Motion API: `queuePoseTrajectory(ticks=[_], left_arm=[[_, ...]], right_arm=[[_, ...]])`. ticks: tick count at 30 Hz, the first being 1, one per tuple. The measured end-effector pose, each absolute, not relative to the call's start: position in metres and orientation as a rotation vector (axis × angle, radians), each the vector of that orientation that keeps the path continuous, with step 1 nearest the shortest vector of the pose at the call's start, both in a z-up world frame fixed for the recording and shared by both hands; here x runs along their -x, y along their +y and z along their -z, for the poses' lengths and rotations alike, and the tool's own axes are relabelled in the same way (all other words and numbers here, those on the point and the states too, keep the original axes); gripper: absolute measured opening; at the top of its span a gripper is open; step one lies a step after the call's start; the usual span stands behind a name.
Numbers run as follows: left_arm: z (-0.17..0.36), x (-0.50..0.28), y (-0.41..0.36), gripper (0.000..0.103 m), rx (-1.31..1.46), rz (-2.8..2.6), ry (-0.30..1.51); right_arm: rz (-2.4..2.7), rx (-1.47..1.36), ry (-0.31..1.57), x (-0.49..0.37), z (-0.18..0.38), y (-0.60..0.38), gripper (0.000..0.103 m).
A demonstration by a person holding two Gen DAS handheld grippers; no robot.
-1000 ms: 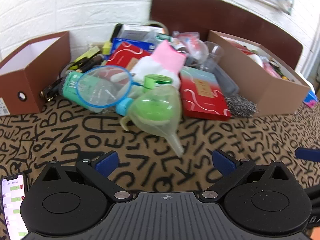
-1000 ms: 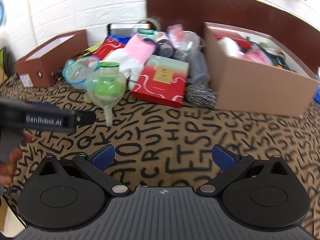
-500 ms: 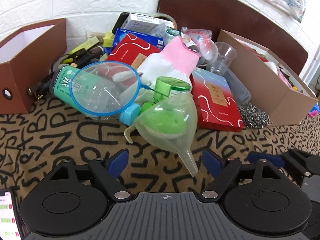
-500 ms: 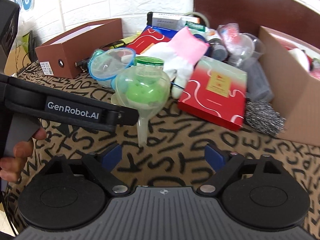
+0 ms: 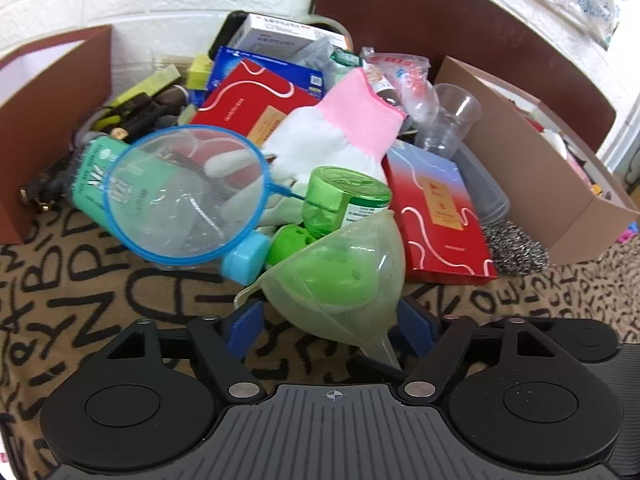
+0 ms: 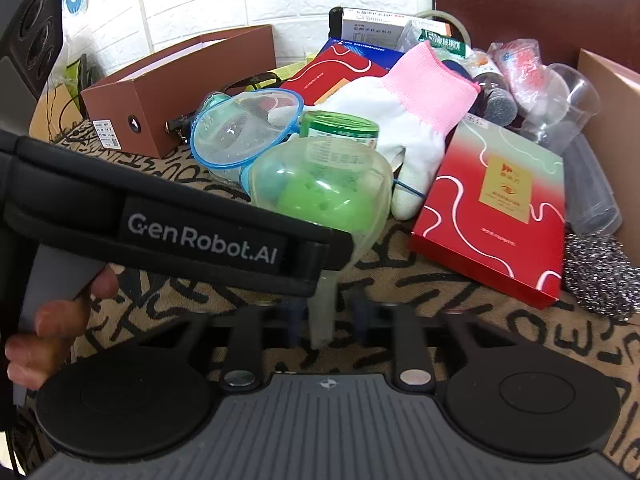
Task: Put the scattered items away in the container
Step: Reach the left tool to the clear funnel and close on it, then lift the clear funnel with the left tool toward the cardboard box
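Observation:
A translucent greenish funnel (image 5: 340, 280) lies on the lettered cloth at the front of a pile, spout toward me. Its cone sits between the blue pads of my left gripper (image 5: 330, 326), whose jaws are closing; a small gap still shows on the left side. In the right wrist view the funnel (image 6: 320, 184) points its spout down between the fingers of my right gripper (image 6: 326, 316), whose jaws are closing and stand tight against the spout. The left gripper's black body (image 6: 200, 236) crosses this view, held by a hand (image 6: 48, 328). A brown cardboard box (image 5: 520, 152) with items inside stands at the right.
Behind the funnel lie a blue-rimmed net (image 5: 184, 192), a green jar (image 5: 344, 196), a white and pink glove (image 5: 340, 132), a red box (image 5: 436, 216), a steel scourer (image 5: 516, 248) and a clear cup (image 5: 452, 120). A second brown box (image 5: 52, 120) stands left, against a white brick wall.
Both grippers have moved forward to the funnel. The left jaws narrowed around its cone. The right jaws went from wide apart to close around the spout.

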State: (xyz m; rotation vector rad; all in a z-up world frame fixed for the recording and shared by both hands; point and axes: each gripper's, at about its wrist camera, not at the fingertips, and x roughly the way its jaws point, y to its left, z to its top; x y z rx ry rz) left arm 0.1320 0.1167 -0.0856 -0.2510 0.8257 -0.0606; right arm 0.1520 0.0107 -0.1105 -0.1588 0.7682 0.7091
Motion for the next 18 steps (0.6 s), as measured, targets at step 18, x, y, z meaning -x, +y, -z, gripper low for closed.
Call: queuePoseTrajectory(ticks=[18], left_arm=[[0.076, -0.064, 0.07, 0.068, 0.241, 0.176, 0.844]], right_arm=[[-0.695, 0.164, 0.783, -0.078, 0.09, -0.041, 0.017]])
